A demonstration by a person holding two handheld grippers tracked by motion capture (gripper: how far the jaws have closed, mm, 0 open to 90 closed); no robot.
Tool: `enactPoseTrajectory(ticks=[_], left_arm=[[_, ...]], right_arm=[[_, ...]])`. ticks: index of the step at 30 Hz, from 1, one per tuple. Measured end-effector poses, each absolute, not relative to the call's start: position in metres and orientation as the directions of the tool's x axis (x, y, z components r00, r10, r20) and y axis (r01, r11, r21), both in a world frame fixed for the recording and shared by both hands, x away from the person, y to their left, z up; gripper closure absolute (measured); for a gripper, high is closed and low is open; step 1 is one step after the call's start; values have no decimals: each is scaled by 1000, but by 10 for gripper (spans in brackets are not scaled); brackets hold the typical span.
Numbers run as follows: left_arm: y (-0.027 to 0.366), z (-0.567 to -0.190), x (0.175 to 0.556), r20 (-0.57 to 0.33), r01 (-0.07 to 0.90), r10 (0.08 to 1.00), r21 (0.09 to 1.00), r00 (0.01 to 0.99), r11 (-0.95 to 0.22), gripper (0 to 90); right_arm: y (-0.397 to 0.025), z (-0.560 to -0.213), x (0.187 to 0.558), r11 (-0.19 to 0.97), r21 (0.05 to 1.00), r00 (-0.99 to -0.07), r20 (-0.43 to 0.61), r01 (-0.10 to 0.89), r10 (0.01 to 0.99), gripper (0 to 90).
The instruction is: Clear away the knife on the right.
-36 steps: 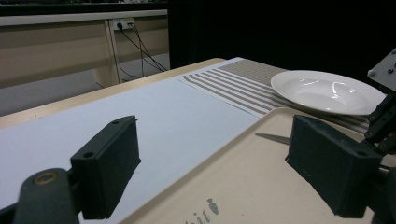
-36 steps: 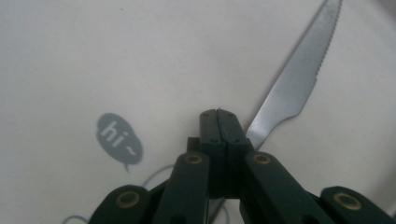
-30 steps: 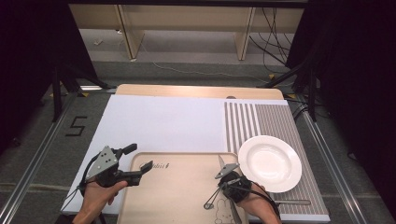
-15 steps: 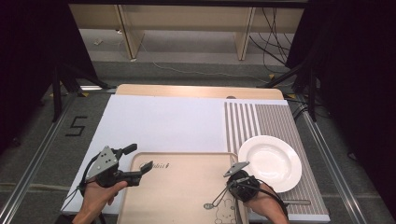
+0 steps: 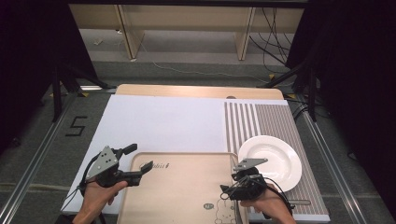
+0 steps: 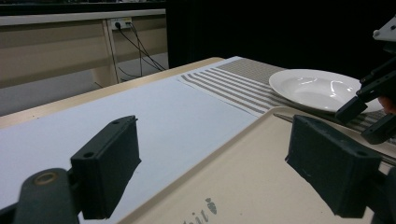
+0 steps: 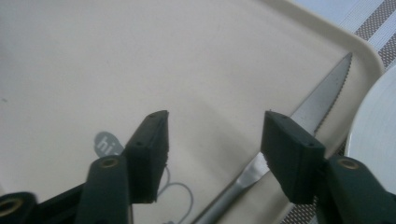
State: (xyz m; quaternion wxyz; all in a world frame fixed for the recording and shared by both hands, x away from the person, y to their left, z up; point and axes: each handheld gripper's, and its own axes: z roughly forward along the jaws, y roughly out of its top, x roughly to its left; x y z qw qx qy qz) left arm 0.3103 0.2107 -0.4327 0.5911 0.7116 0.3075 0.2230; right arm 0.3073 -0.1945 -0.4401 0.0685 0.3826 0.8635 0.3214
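Note:
A table knife (image 7: 322, 100) with a serrated blade lies along the right rim of a beige tray (image 5: 182, 186). My right gripper (image 5: 224, 192) hovers just above it, open, its jaws (image 7: 215, 140) astride the knife's handle end without touching it. A white plate (image 5: 271, 161) sits on the striped mat just right of the tray. My left gripper (image 5: 139, 157) is open at the tray's far left corner, one jaw over the tray (image 6: 261, 163) and one over the white sheet. Ahead of it I see the plate (image 6: 317, 88) and the right gripper (image 6: 369, 107).
A white sheet (image 5: 163, 123) covers the table's left and middle, with a grey striped mat (image 5: 261, 121) on the right. The tray carries a small printed cartoon near its front edge. Dark floor and rails flank the table on both sides.
My right gripper has shifted a little to the right, toward the tray's right rim and the plate. The left gripper has stayed put.

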Motion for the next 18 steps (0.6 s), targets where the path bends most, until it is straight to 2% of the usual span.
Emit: enactPoseTrajectory(ticks=[3, 5, 18], left_arm=[[210, -433, 310, -49, 181, 703, 977, 710, -114, 161], [209, -433, 309, -48, 179, 701, 977, 711, -115, 161], [208, -433, 311, -56, 183, 696, 977, 715, -109, 161]], right_arm=[[-196, -437, 307, 474, 638, -689, 124, 607, 714, 365], [-197, -436, 305, 419, 674, -675, 163, 609, 719, 344], [-208, -431, 302, 401, 695, -680, 172, 597, 713, 302]])
